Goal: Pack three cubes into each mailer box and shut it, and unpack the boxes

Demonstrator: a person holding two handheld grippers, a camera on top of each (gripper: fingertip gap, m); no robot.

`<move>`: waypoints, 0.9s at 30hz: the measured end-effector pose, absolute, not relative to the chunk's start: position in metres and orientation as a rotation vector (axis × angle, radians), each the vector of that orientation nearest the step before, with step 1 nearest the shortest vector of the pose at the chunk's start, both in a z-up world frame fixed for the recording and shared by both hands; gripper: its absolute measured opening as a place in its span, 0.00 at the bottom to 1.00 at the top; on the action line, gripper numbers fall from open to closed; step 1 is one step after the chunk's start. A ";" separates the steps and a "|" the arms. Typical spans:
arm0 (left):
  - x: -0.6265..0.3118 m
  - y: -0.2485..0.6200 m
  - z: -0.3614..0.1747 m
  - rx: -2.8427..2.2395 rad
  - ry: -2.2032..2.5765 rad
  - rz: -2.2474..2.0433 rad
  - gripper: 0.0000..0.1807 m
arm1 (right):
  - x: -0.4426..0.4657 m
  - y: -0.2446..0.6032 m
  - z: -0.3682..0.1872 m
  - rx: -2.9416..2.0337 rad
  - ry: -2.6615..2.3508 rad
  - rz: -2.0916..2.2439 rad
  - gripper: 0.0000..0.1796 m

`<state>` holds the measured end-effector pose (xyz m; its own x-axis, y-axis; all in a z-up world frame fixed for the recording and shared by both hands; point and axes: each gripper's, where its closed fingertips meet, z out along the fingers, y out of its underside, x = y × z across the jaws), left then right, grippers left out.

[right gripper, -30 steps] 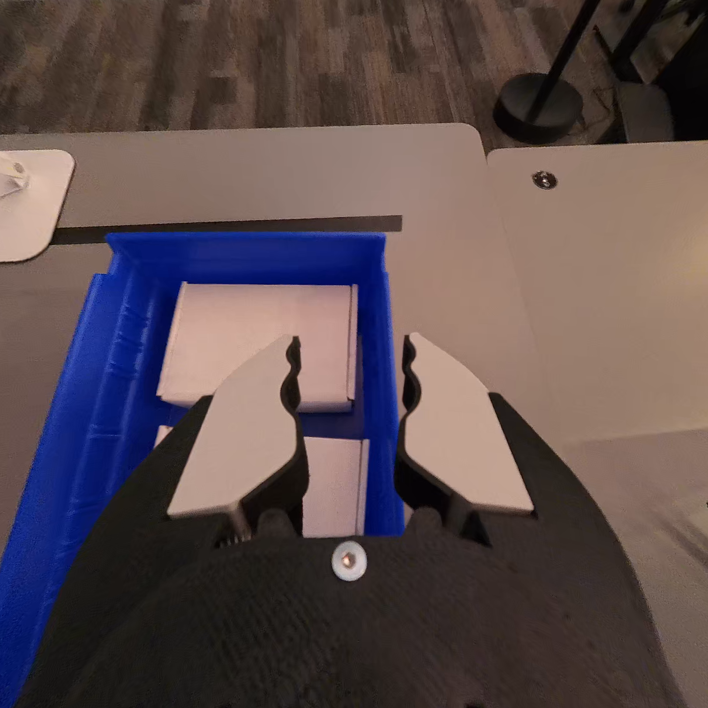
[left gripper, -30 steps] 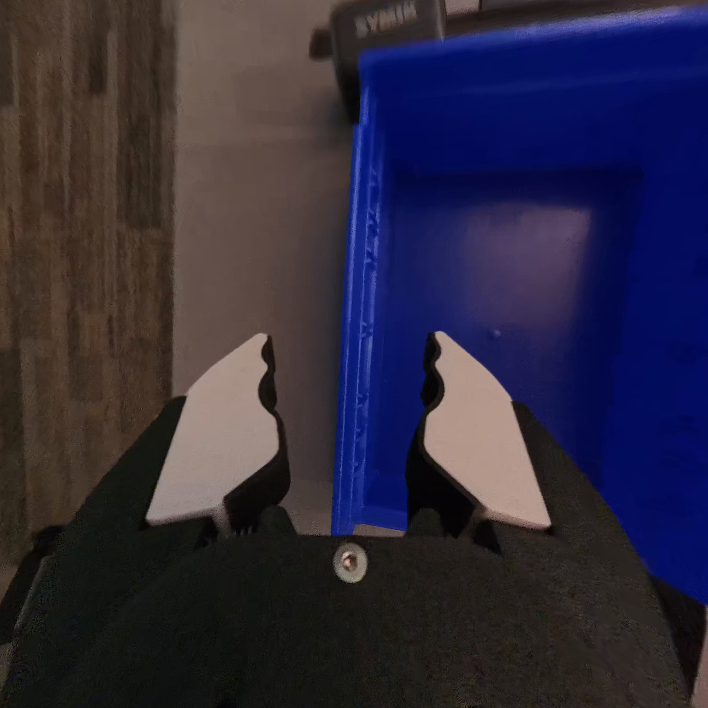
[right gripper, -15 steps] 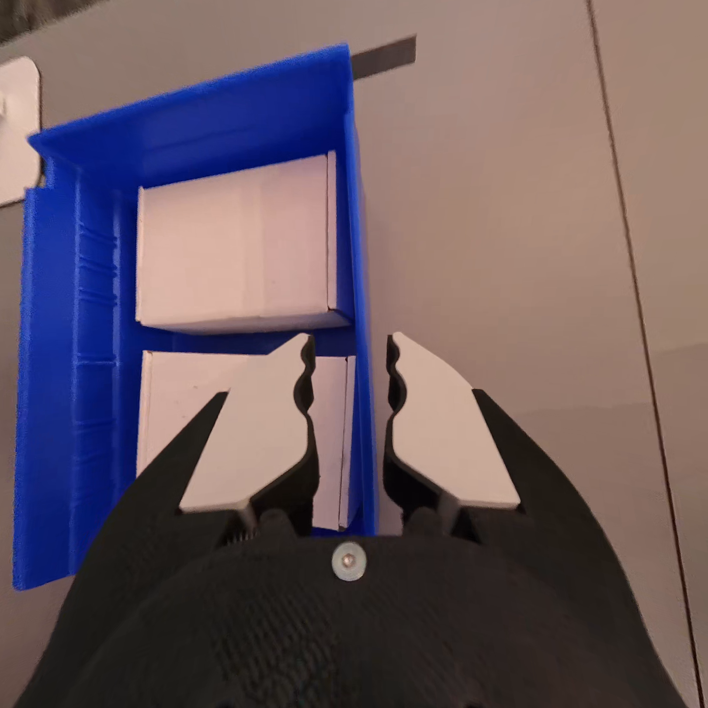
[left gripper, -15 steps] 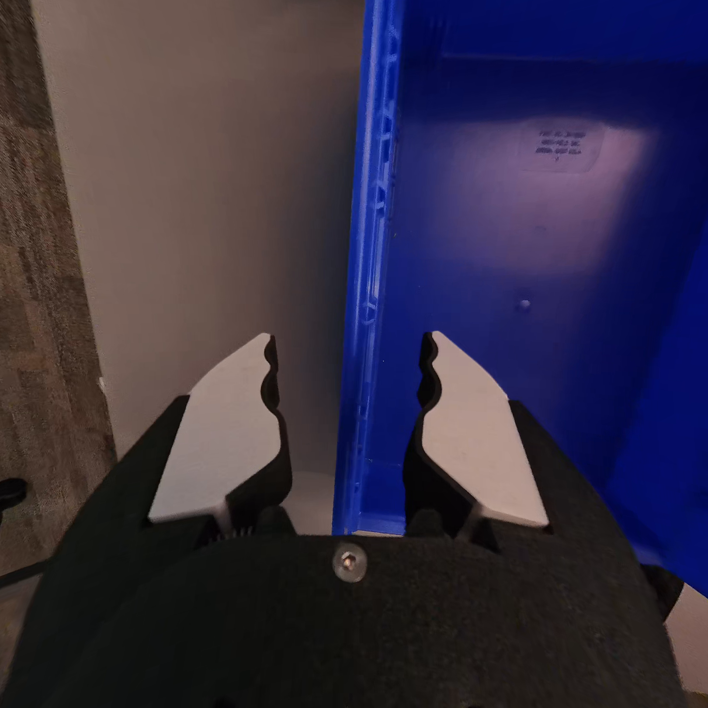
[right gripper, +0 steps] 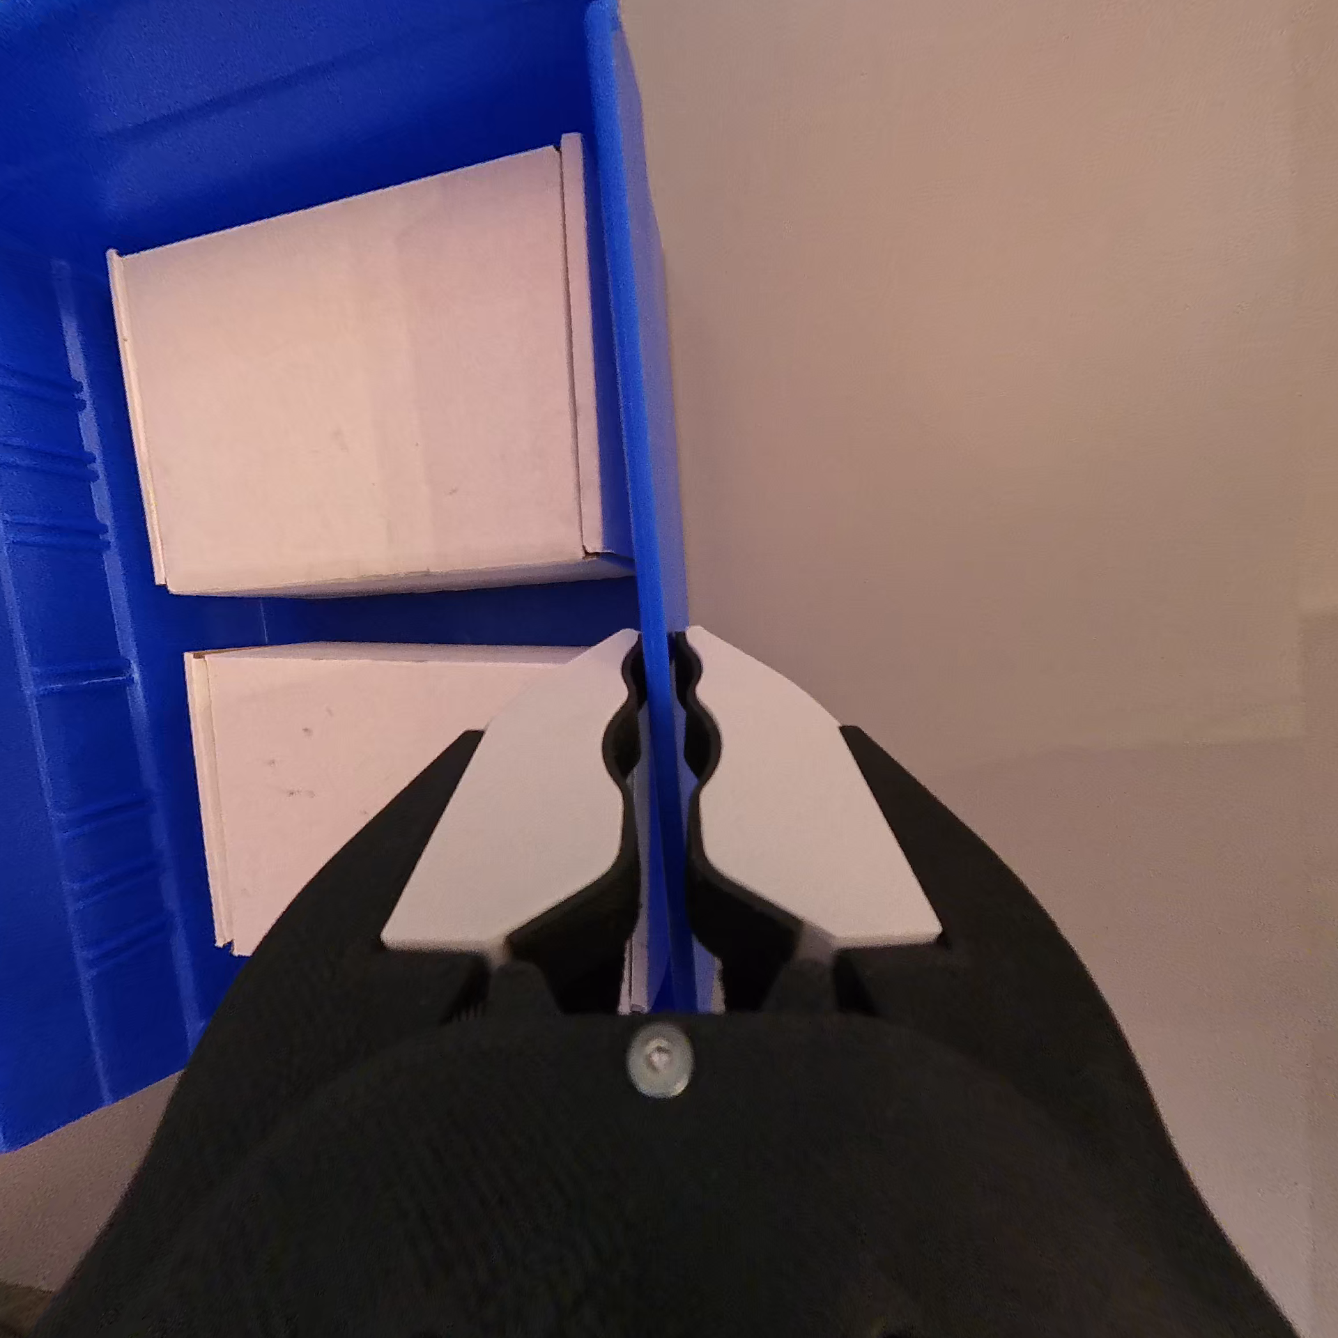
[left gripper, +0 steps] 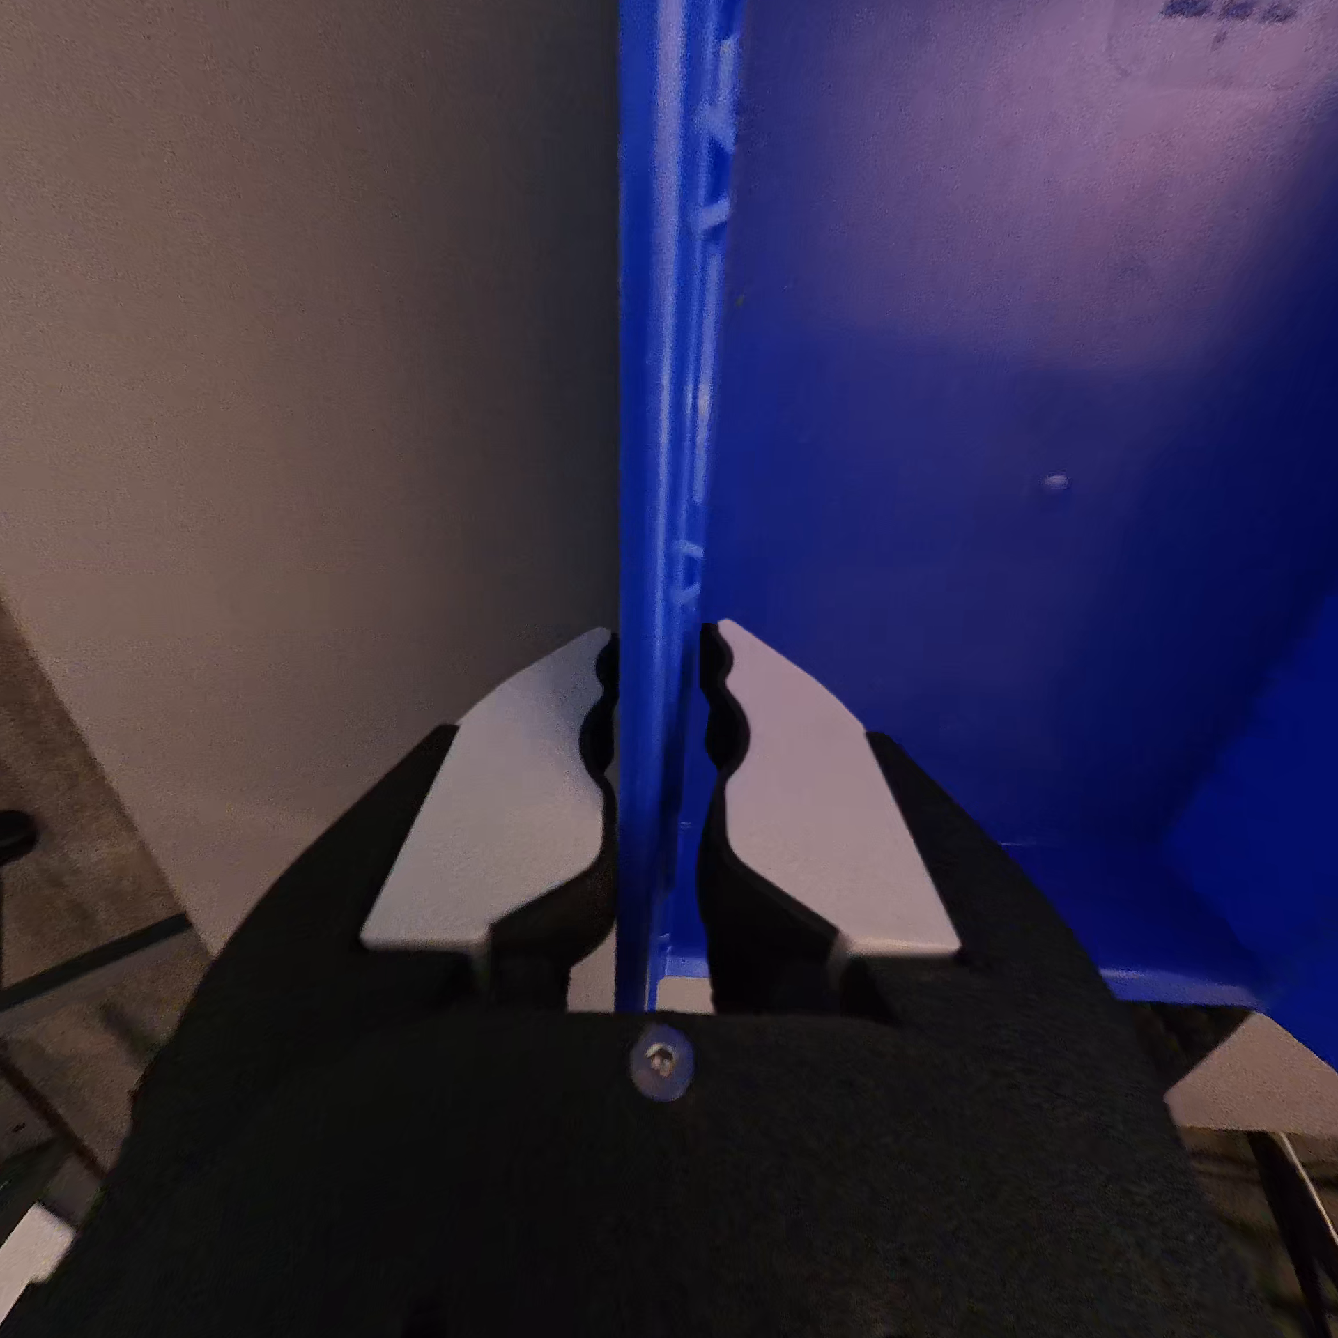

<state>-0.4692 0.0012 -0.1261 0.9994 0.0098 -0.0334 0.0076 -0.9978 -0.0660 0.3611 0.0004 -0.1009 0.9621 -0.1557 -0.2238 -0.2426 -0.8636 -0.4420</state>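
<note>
In the left wrist view my left gripper (left gripper: 657,637) is shut on the left side wall (left gripper: 673,362) of an empty blue bin (left gripper: 1013,434), one finger outside and one inside. In the right wrist view my right gripper (right gripper: 657,641) is shut on the thin right side wall (right gripper: 630,362) of another blue bin (right gripper: 58,651). That bin holds two closed white mailer boxes, one at the far end (right gripper: 347,405) and one nearer (right gripper: 347,782), partly hidden behind my left finger (right gripper: 550,782). No cubes are in view.
Both bins rest on a pale grey table (left gripper: 289,362), which also shows to the right of the bin in the right wrist view (right gripper: 1013,362). Carpeted floor (left gripper: 58,869) lies beyond the table's edge at the lower left of the left wrist view. The tips of one gripper are about 85 cm away from the tips of the other.
Both grippers moved forward and down over the bin walls, and their jaws went from wide open to closed on the walls.
</note>
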 end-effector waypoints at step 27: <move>-0.335 -0.015 -0.125 -3.268 0.563 0.343 0.29 | 0.250 0.007 -0.102 -2.914 -0.122 0.250 0.04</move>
